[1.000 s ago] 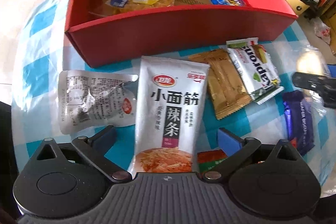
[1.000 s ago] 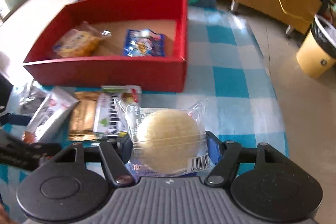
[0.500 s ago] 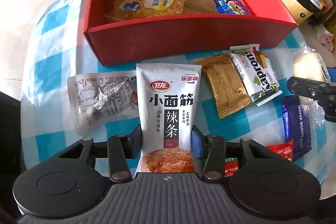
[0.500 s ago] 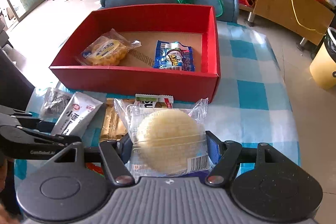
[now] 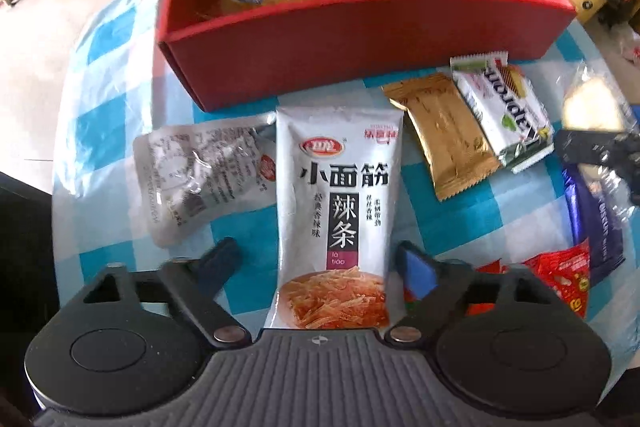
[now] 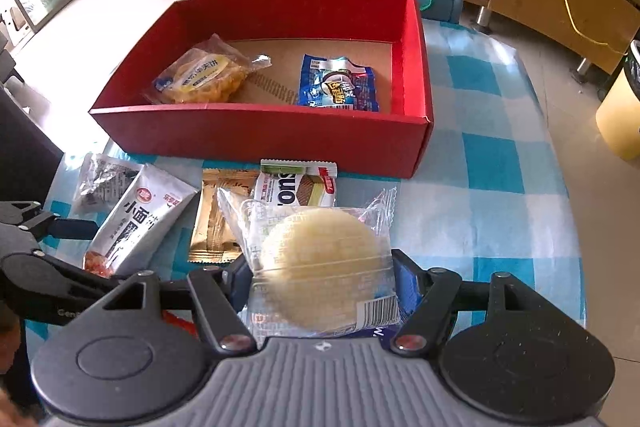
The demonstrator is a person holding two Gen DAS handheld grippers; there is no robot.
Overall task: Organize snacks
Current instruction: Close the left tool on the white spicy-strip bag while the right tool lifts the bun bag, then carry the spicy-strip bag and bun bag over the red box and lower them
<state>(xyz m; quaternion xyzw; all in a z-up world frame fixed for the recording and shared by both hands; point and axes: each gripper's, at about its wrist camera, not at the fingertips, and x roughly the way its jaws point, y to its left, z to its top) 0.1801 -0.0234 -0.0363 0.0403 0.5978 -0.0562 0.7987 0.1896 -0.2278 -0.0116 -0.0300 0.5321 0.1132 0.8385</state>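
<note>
While the left gripper (image 5: 320, 263) is opening, a white latiao pack (image 5: 336, 211) lies between its jaws, and neither pad is pressed against it. The pack rests on the checked cloth (image 5: 104, 123), just in front of the red box (image 5: 360, 39). A crumpled silver pouch (image 5: 196, 179) is seen touching the pack's left edge; a gold wafer pack (image 5: 444, 135) and a green-white wafer pack (image 5: 504, 107) are laid to its right, the latter overlapping the former. Further right, a dark blue biscuit pack (image 5: 596, 223) and a red sachet (image 5: 568, 275) are found. The right gripper (image 6: 320, 279) is closed on a round cake in clear wrap (image 6: 320, 267), held above the cloth short of the box. Inside the box, a yellow snack bag (image 6: 204, 75) and a blue packet (image 6: 340, 87) are already placed, apart from each other.
</note>
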